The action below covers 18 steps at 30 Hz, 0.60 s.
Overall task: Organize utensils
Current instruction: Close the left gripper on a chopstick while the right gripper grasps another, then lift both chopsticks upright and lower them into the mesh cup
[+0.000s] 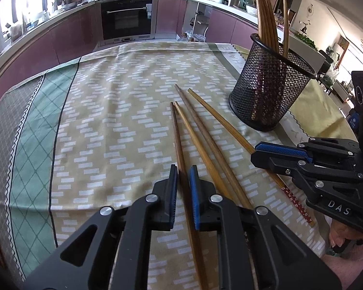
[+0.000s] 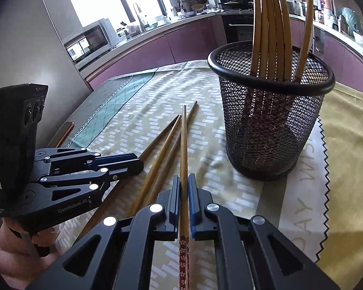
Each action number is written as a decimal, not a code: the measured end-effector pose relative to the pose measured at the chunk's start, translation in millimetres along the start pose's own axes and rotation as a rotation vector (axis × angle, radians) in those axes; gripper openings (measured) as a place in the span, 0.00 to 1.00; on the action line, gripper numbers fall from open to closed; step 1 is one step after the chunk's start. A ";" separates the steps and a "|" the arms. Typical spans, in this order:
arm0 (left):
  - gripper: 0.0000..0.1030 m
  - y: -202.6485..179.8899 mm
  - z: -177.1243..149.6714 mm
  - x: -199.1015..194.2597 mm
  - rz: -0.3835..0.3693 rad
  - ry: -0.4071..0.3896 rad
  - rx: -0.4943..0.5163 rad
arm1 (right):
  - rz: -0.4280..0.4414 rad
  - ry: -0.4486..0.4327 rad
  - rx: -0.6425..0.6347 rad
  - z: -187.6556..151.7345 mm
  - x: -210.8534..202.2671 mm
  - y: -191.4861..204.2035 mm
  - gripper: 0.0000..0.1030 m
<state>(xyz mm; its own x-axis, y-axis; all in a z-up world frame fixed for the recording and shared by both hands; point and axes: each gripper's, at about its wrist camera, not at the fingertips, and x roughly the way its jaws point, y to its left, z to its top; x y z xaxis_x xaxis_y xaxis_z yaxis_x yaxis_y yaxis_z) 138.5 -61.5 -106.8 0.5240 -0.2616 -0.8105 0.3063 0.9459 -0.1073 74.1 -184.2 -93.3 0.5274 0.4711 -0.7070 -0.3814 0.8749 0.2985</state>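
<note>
Four chopsticks lie fanned on the patterned tablecloth (image 1: 109,120). My left gripper (image 1: 184,171) is shut on the leftmost dark chopstick (image 1: 175,133), which runs between its blue pads. My right gripper (image 2: 184,181) is shut on a light chopstick (image 2: 184,145) with a red flowered handle end. The right gripper (image 1: 256,155) also shows at the right of the left wrist view, and the left gripper (image 2: 139,164) at the left of the right wrist view. Between the two held sticks rest a light chopstick (image 1: 200,145) and a dark one (image 1: 203,130). A black mesh cup (image 2: 266,125) stands upright beyond them with several bamboo chopsticks in it.
The mesh cup (image 1: 266,91) sits near the cloth's right border with its zigzag trim. Purple kitchen cabinets and an oven (image 1: 127,17) stand past the table's far edge. A hand (image 2: 2,249) holds the left gripper's handle at the lower left.
</note>
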 end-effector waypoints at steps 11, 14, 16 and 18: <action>0.07 5.6 0.8 -14.3 -0.009 -0.041 -0.044 | 0.040 -0.050 -0.016 -0.1 -21.9 2.1 0.06; 0.07 6.4 2.0 -26.5 -0.047 -0.059 -0.044 | 0.050 -0.075 -0.022 2.4 -30.3 2.8 0.06; 0.07 6.9 3.3 -35.2 -0.074 -0.072 -0.045 | 0.053 -0.089 -0.024 3.8 -35.1 2.6 0.06; 0.07 7.1 4.3 -44.0 -0.098 -0.086 -0.047 | 0.055 -0.104 -0.024 3.4 -41.7 0.4 0.06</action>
<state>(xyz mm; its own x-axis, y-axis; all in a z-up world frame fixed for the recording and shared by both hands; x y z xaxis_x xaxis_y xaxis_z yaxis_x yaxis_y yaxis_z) 121.1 -44.2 -69.4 0.5601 -0.3663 -0.7431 0.3228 0.9225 -0.2114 54.5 -203.2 -61.6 0.5807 0.5288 -0.6190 -0.4296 0.8449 0.3187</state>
